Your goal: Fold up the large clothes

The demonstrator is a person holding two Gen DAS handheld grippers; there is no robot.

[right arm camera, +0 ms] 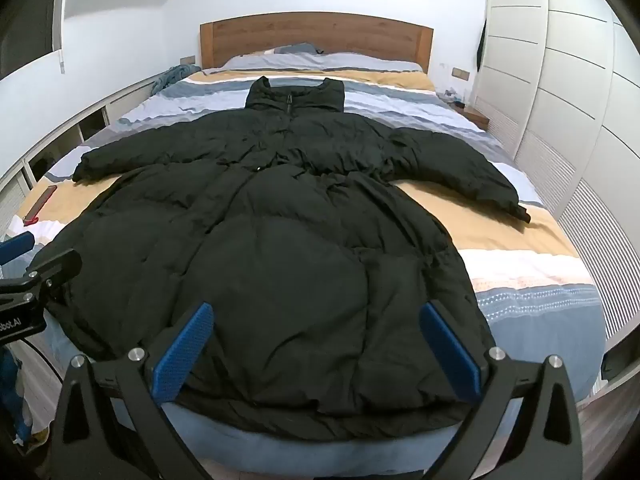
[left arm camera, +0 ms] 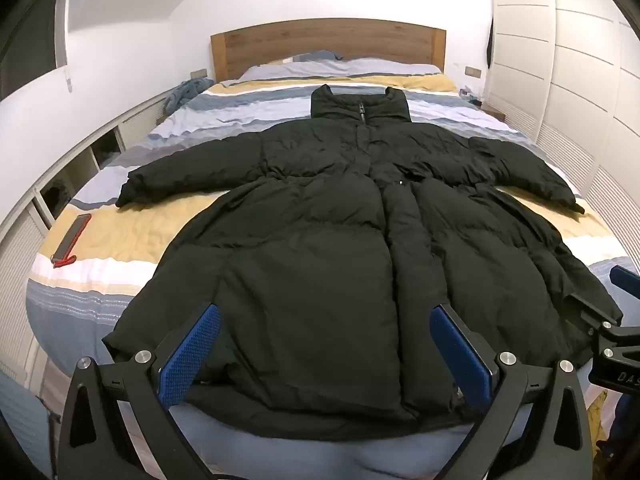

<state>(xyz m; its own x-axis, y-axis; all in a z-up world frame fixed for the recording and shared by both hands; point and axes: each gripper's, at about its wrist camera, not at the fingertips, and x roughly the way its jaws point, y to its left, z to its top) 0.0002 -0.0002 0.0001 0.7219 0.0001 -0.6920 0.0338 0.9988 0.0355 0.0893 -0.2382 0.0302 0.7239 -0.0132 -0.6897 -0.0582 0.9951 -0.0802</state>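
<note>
Your left gripper (left arm camera: 325,344) hangs over the foot of the bed, its blue-padded jaws spread wide and holding nothing, with the hem of a black puffer coat (left arm camera: 320,216) lying directly beneath and ahead of its fingertips. Your right gripper (right arm camera: 316,340) hovers alongside, jaws likewise parted and empty, above the right half of the same hem; part of it shows at the right edge of the left wrist view, and part of the left one at the left edge of the right wrist view. The coat lies front-up and flat on the striped bedspread (left arm camera: 120,248), stretching away from both grippers, zipped, its collar (left arm camera: 360,106) at the far end toward the wooden headboard (left arm camera: 328,46) and both sleeves flung outward, the left sleeve (left arm camera: 188,168) off to the left of your left gripper, the right sleeve (right arm camera: 460,176) off to the right of your right one. A red-and-black phone-like object (left arm camera: 70,242) rests on the bedspread ahead and left of your left gripper, clear of the left cuff. White wardrobe doors (right arm camera: 560,80) line the wall to the right of your right gripper.
</note>
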